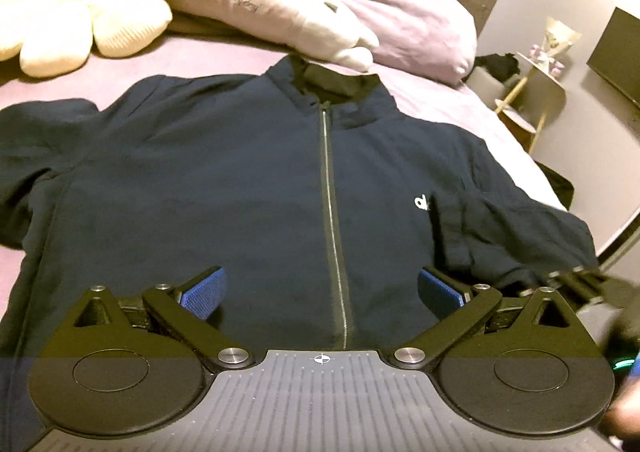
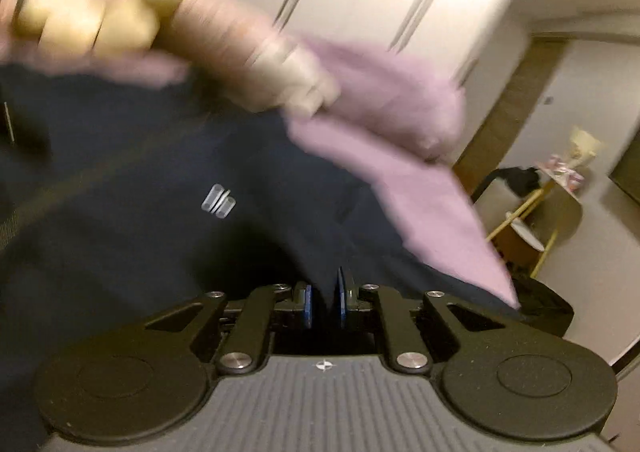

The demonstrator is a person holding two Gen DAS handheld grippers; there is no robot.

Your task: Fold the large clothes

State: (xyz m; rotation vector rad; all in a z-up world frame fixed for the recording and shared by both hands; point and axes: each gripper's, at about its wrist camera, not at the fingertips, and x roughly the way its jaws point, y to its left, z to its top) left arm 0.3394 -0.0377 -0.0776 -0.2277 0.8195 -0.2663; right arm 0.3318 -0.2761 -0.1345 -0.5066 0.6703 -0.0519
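Item: my navy jacket (image 1: 224,188), zip-front, stand collar, small white logo on the chest. Zip closed. It lies face up and spread flat on the bed, collar towards the pillows. One sleeve is folded in across the chest, partly covering the logo.

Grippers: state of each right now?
Left tool: open, hovering over the navy jacket, holding nothing.
Right tool: shut on a fold of the jacket's dark fabric; view is motion-blurred.
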